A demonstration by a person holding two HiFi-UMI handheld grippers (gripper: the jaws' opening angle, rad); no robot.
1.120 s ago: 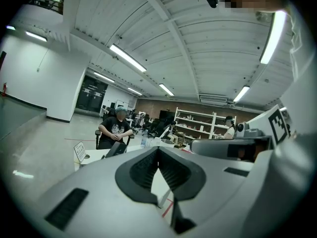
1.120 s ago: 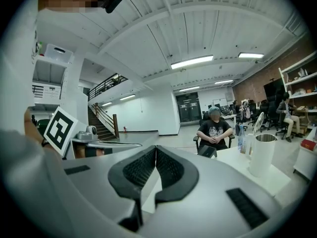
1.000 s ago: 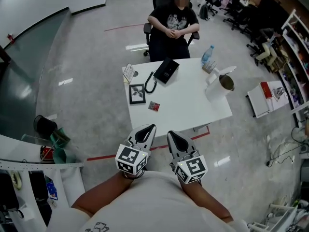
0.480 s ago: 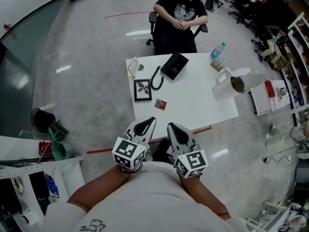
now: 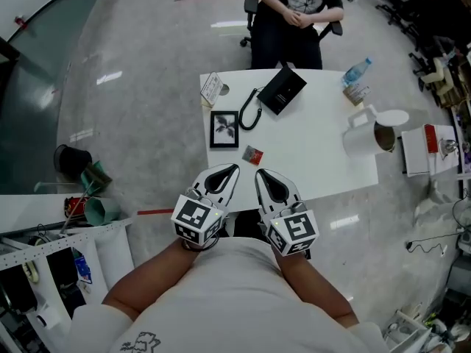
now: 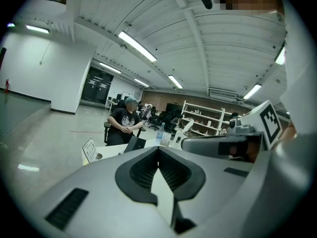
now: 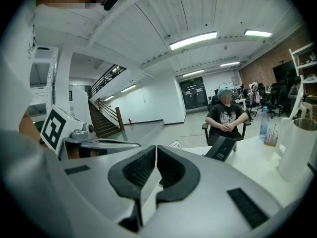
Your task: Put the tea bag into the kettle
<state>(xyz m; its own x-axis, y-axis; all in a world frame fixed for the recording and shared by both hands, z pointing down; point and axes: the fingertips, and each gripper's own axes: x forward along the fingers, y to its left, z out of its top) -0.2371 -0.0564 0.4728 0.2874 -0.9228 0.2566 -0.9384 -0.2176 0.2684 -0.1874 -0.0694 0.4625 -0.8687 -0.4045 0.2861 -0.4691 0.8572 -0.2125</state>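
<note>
The tea bag [image 5: 252, 154], a small red packet, lies on the white table [image 5: 309, 160] near its front edge. The white kettle [image 5: 370, 135] stands at the table's right end with its lid [image 5: 394, 118] flipped open; it also shows at the right edge of the right gripper view [image 7: 297, 148]. My left gripper [image 5: 234, 169] and right gripper [image 5: 259, 173] are side by side just short of the table's front edge, the tea bag a little beyond their tips. Both are shut with nothing between the jaws, seen closed in the left gripper view [image 6: 158, 150] and the right gripper view [image 7: 155, 150].
On the table are a framed picture [image 5: 224, 129], a black telephone [image 5: 283, 90] with a cord, a card stand [image 5: 213, 89] and a water bottle [image 5: 357, 70]. A person [image 5: 298, 9] sits on a chair behind it. A low stand [image 5: 423, 149] holds papers at right; bins and shelving stand at left.
Both grippers have moved forward together toward the table's front edge. The table and tea bag now lie closer to their tips. The jaws stayed closed.
</note>
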